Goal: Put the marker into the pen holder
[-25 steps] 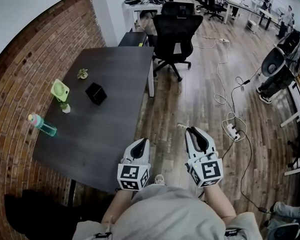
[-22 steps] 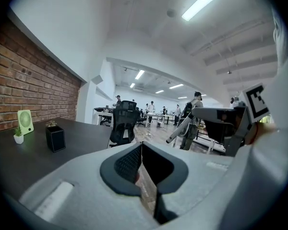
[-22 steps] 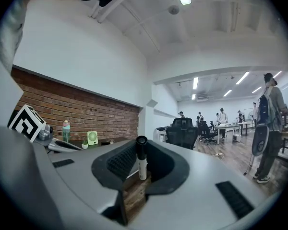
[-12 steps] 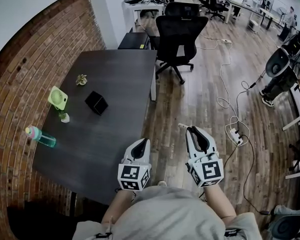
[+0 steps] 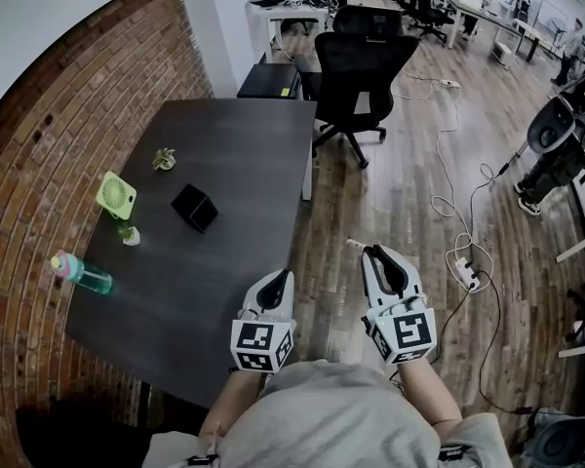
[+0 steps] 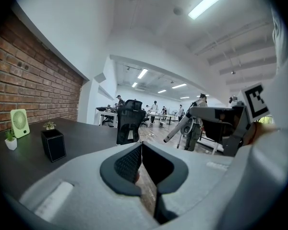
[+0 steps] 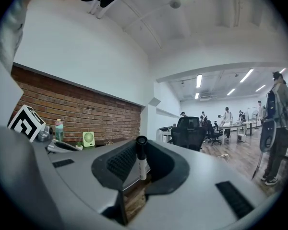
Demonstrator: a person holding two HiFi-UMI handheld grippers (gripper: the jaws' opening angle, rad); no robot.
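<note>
The black cube pen holder stands open-topped on the dark table, left of and beyond both grippers; it also shows in the left gripper view. My right gripper hangs over the wooden floor, off the table's edge, shut on a marker. The marker has a white barrel and a black cap and stands upright between the pads. My left gripper is beside it near the table's front corner, its jaws shut with nothing in them.
On the table near the brick wall are a green fan, a small potted plant and a bottle. A black office chair stands past the table's far end. Cables and a power strip lie on the floor at the right.
The head view has drifted a little, so the table and chair sit slightly further right in the frame. Both grippers keep the same pose and grip.
</note>
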